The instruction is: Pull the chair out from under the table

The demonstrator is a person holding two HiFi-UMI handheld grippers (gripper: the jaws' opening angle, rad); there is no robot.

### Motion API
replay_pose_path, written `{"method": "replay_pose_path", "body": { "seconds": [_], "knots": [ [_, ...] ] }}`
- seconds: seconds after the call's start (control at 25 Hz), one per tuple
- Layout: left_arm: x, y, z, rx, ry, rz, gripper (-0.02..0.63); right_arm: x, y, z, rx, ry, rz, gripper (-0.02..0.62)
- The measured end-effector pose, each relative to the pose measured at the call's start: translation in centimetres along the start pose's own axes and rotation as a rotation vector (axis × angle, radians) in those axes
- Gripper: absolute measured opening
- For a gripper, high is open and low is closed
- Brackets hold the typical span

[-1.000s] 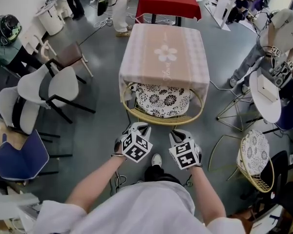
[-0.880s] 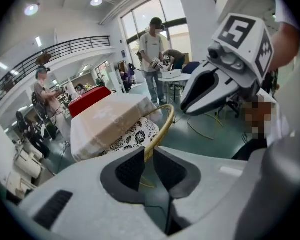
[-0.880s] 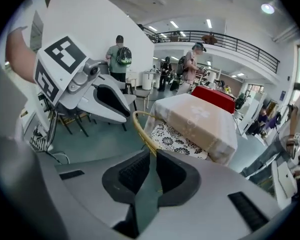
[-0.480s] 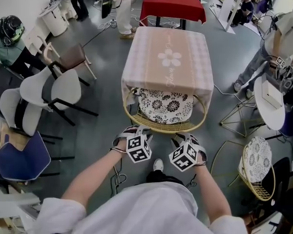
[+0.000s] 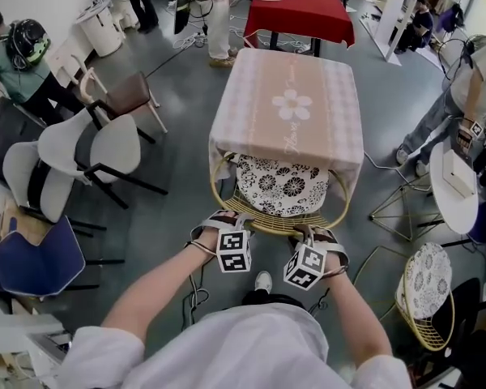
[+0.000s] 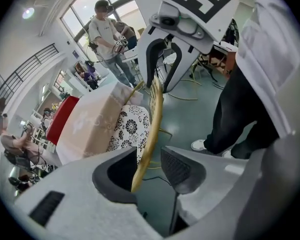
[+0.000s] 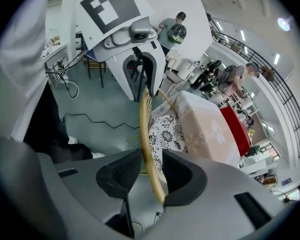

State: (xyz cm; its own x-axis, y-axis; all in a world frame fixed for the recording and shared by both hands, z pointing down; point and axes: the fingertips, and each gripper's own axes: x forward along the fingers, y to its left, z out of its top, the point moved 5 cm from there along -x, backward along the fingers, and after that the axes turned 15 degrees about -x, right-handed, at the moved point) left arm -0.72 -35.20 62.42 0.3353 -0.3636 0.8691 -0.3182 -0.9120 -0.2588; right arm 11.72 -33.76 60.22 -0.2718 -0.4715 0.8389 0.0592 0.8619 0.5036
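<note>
Chair (image 5: 277,186): tucked under table (image 5: 290,108). Probably light, with a stiff wire frame; thin, smooth, likely slippery. Best hold: rear rim (image 5: 271,224). Left gripper (image 6: 147,166), right gripper (image 7: 151,170): just opened, spread astride rim, not yet pinching.

Lab hall: spare chairs (image 5: 89,148), helmeted person (image 5: 24,47)

We see the chair rim (image 6: 151,119) threading the gap of the left gripper (image 6: 150,170) and the right gripper (image 7: 146,170), whose jaws have just been opening and stand apart round it. Just ahead of the jaws the clothed table (image 5: 287,108) blocks the way; behind them, our legs (image 6: 240,109). Left of the jaws bare floor (image 5: 174,209) runs to white chairs (image 5: 93,148), right to a wire chair (image 5: 425,278).
</note>
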Motion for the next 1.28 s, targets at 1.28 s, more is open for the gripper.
{"method": "replay_pose_path", "body": {
  "seconds": [1.28],
  "knots": [
    [2.7, 0.3, -0.4, 0.094, 0.144, -0.078, 0.072, 2.8, 0.7, 0.7, -0.057, 0.052, 0.108, 0.051]
  ]
}}
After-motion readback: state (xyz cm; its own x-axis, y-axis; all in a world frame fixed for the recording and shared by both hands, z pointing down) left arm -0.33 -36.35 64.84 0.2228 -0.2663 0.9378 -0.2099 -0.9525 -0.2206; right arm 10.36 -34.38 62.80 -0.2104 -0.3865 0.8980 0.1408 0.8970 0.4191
